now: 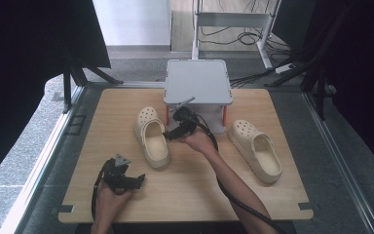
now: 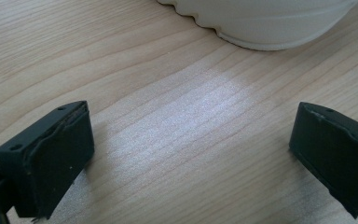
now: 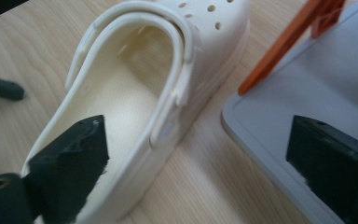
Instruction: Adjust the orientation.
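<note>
Two cream clogs lie on the wooden table (image 1: 195,180). The left clog (image 1: 152,137) is left of centre, toe pointing away; the right clog (image 1: 255,150) lies at the right. My right gripper (image 1: 171,133) is open beside the left clog's right wall; in the right gripper view one jaw hangs over the clog (image 3: 135,93) opening and the other over the grey shelf base (image 3: 317,79). My left gripper (image 1: 137,181) rests open near the front left edge, with bare wood between its jaws and the clog's heel (image 2: 261,18) just ahead.
A small grey two-level shelf (image 1: 197,81) with orange posts (image 3: 284,44) stands at the table's back centre, close to the left clog. Dark curtains flank both sides. Cables trail from both grippers across the front of the table.
</note>
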Tool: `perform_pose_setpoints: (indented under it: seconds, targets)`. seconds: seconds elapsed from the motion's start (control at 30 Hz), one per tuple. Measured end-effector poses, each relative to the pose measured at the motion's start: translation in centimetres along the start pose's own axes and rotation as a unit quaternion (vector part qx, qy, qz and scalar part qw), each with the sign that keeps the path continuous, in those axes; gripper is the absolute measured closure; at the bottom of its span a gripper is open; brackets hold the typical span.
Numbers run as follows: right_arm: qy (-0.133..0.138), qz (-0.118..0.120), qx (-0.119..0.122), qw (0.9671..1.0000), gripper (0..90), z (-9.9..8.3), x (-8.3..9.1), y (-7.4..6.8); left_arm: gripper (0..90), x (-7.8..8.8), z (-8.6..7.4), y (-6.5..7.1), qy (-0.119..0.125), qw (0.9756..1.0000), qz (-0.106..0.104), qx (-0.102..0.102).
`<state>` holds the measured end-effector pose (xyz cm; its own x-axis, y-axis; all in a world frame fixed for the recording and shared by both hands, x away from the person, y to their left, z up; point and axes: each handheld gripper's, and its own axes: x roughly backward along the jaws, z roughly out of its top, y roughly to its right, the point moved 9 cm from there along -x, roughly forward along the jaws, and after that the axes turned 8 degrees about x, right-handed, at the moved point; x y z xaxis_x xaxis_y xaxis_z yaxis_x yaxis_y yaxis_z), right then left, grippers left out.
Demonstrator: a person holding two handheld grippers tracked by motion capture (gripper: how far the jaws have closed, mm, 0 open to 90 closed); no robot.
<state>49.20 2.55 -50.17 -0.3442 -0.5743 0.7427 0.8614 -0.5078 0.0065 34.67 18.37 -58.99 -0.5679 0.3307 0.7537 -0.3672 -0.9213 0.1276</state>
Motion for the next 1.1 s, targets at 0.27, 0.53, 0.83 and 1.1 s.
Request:
perform_pose_setpoints:
  seconds: [0.27,0.53,0.83,1.1]
  targets:
    - [-0.016,-0.022,-0.018,0.9995,26.6,0.8,-3.2,-0.7,0.0,0.0,0.0,0.0,0.001,1.0,0.001,0.0]
    - [-0.04,-0.038,-0.039,0.9977,45.4,0.6,-5.5,-0.7,0.0,0.0,0.0,0.0,0.001,1.0,0.001,0.0]
    - [-0.06,-0.046,-0.048,0.996,74.1,0.2,-5.5,-1.0,0.0,0.0,0.0,0.0,0.001,1.0,0.001,-0.001]
    - [-0.063,-0.025,-0.052,0.9963,77.3,-0.1,-3.2,-1.6,0.0,0.0,-0.1,0.0,0.001,1.0,0.0,-0.001]
